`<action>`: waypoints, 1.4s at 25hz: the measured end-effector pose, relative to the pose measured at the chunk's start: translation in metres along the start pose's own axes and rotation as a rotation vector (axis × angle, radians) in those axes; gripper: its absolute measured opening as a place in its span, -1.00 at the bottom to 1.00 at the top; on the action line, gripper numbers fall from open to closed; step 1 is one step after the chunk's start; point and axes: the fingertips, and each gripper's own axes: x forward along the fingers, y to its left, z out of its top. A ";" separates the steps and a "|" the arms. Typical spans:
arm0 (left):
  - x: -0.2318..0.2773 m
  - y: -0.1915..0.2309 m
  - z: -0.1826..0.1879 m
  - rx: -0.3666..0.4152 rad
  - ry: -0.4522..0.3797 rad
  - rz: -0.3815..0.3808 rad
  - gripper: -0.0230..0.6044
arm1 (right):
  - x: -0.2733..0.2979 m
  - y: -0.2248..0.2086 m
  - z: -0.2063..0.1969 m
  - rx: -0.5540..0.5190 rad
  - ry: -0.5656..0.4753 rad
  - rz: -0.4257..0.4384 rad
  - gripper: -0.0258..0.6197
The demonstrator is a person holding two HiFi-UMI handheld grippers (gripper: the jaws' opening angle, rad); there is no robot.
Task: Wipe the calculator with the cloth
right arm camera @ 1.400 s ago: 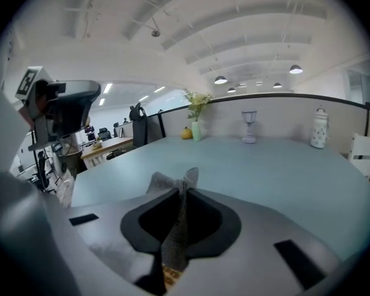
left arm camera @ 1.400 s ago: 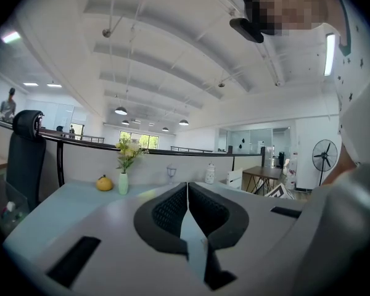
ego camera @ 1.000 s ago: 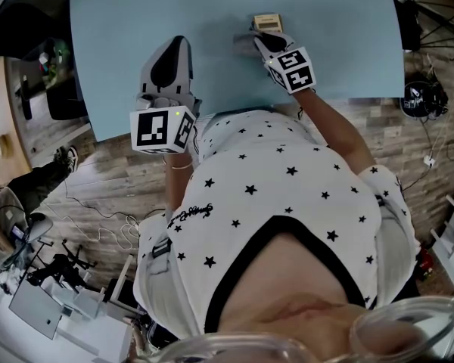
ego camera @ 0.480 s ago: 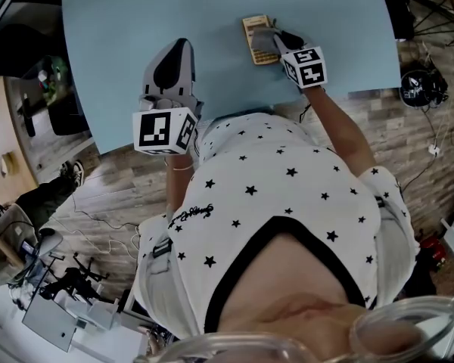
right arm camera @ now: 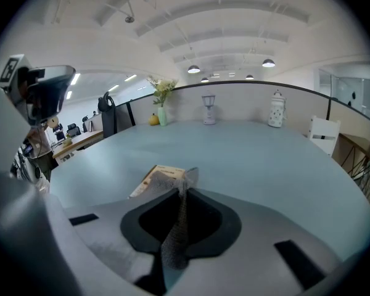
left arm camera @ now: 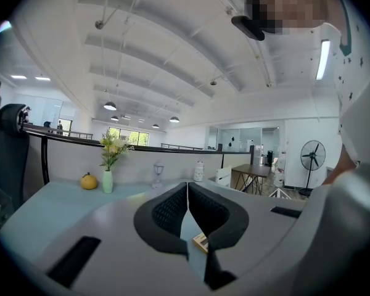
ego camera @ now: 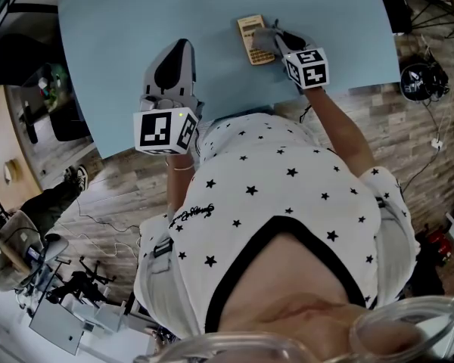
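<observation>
Across the top of the head view, the pale blue desk (ego camera: 121, 21) is stretching out wide, giving the wipe plenty of room. At centre left, the left hand-held gripper (ego camera: 178, 45) is hanging over the near part of the desk, well apart from the action. Its own view is showing the jaws pressed together on nothing, so it is probably being parked out of the way. Right of centre at the top, the right hand-held gripper (ego camera: 276, 38) is reaching forward and clenching the cloth. The calculator (ego camera: 250, 35) is lying flat on the desk just beyond it, tan and slightly angled, its near end under the fabric. And the grey cloth (right arm camera: 174, 227) is running up between the jaws and spilling its loose end onto the calculator. That pinch looks chosen so the free fabric can drag across the keys.
</observation>
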 end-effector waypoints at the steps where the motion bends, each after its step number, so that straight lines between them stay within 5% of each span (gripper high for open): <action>1: 0.000 0.000 -0.001 -0.001 0.001 0.001 -0.83 | -0.002 0.006 0.007 0.002 -0.019 0.017 -0.81; 9: -0.004 -0.001 -0.001 -0.008 -0.006 0.018 -0.83 | -0.005 0.090 0.024 -0.072 -0.070 0.229 -0.81; 16: -0.008 0.008 -0.003 -0.017 -0.001 0.037 -0.83 | 0.008 0.114 -0.001 -0.141 0.016 0.271 -0.81; 35: 0.004 -0.006 -0.003 -0.009 0.005 -0.025 -0.83 | -0.011 0.032 -0.015 -0.045 0.023 0.070 -0.81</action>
